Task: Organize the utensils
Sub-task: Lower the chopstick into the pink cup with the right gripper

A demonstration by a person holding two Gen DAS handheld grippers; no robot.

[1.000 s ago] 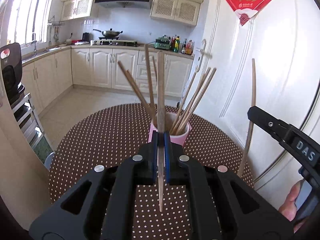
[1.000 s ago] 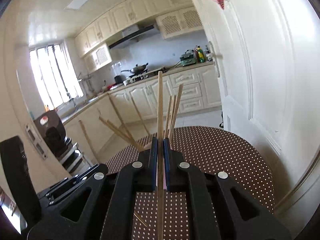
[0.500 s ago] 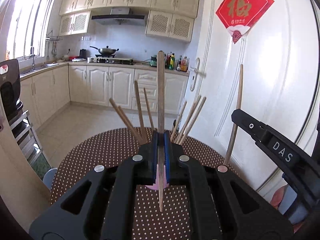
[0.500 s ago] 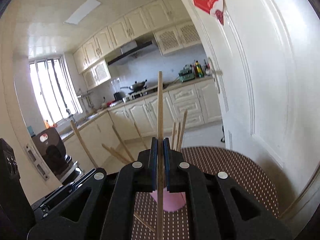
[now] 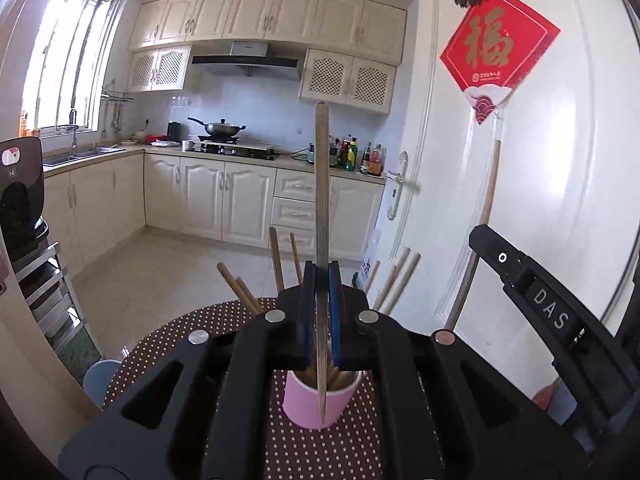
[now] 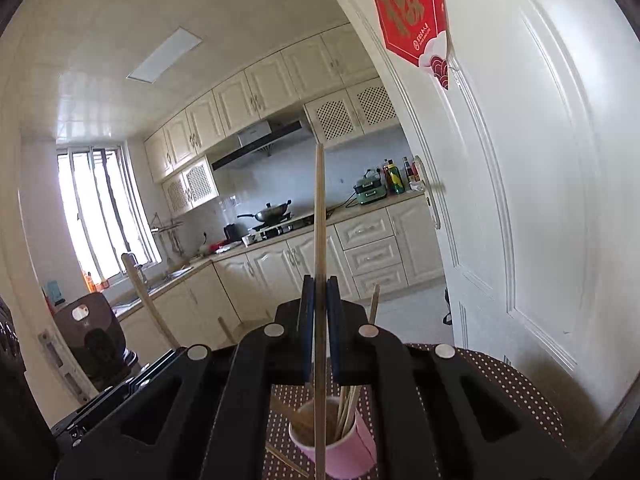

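Compared with a second ago, both grippers are sitting higher: the pink cup [image 5: 320, 400] is now showing below the jaws in each wrist view, and more cabinet and ceiling is filling the frames.

The left gripper [image 5: 321, 312] is pinching one upright wooden chopstick [image 5: 321, 208], jaws pressed together on it, its lower tip hanging in front of the cup.

The right gripper [image 6: 319, 320] is likewise clamping a second chopstick [image 6: 319, 220] upright.

The cup is standing on the dotted brown tablecloth [image 5: 168, 344], holding several more chopsticks [image 5: 276, 260].
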